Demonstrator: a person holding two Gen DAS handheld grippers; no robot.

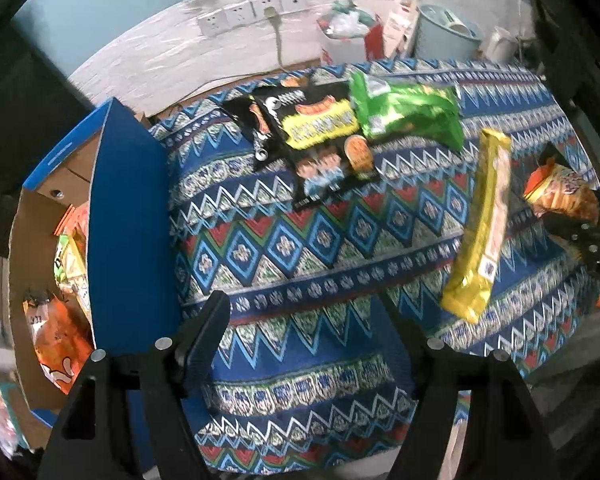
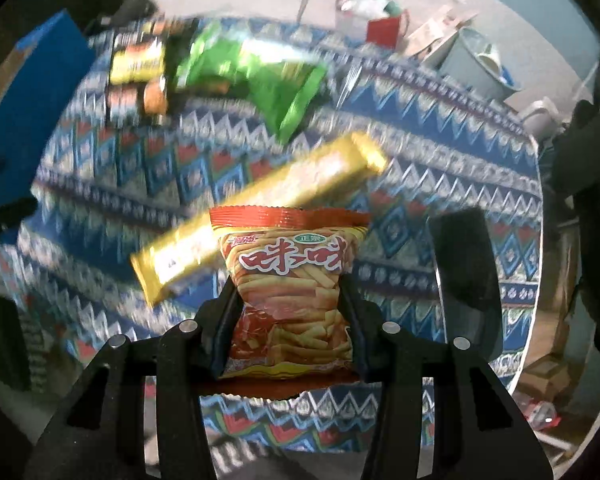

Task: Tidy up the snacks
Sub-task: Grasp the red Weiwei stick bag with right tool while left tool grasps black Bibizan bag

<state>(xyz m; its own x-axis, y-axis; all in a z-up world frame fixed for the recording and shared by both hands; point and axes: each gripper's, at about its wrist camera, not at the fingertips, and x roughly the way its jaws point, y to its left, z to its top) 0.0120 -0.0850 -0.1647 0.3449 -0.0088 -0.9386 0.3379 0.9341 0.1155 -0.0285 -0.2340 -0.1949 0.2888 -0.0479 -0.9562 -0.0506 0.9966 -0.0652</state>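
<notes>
Here the right gripper (image 2: 288, 300) is clamped on an orange snack bag (image 2: 290, 284), its fingers pressing in on both sides of the pack's lower half, and the bag hangs above the patterned tablecloth (image 1: 300, 248). The left gripper (image 1: 304, 320) has its fingers spread wide apart, holding nothing, low over the cloth just beside the blue cardboard box (image 1: 128, 220).

That box looks like the place for the snacks: orange packs (image 1: 56, 348) already lie inside it. Taking the box as the landmark, a black packet (image 1: 320, 136) lies nearest it on the cloth, a green bag (image 1: 408, 112) lies beyond that, and a long yellow packet (image 1: 480, 224) lies farther off, close to the held bag.

The step in hand seems to be carrying the orange bag across to the box. To do it well, the person would probably lift it high enough to clear the yellow packet and the raised blue flap, keep the squeeze gentle so the crisps inside do not break, and let go only once the bag is over the open box. The left gripper should stay out of that path.
</notes>
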